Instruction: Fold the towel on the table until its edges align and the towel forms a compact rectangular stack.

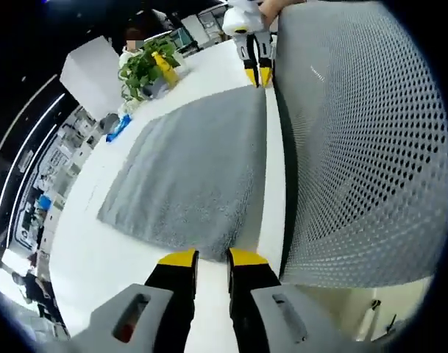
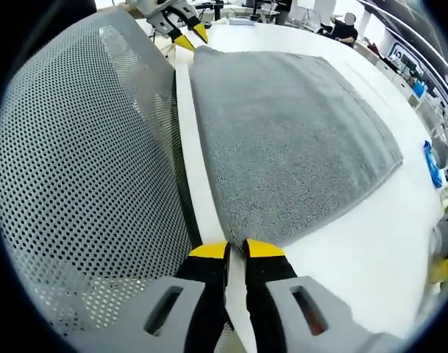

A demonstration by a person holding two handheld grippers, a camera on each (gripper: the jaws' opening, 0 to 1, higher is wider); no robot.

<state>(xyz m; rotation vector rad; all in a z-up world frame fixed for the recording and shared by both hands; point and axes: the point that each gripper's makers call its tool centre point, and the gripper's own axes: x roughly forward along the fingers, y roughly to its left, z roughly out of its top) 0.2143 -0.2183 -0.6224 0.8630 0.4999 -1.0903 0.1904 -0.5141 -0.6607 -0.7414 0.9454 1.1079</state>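
- Across the white bench, which carries everything, a grey towel lies flat and spread out, one long edge running along the bench's near side.
- Beside that edge stands a chair with a grey mesh back, just off the bench and close to both tongs.
- At one near corner of the towel, the left tongs sit with yellow tips nearly together; the corner lies right at the tips, but I cannot tell whether cloth is pinched.
- At the other near corner, the right tongs look the same: tips narrowly apart, touching the towel's edge, grip unclear.
- Far back on the bench sit a white box, a potted plant and a small blue thing, well apart from the towel.
- My judgement: this is the first fold, at the corner pick-up. Next, both corners need a firm pinch, then an even lift and carry over to the far edge.
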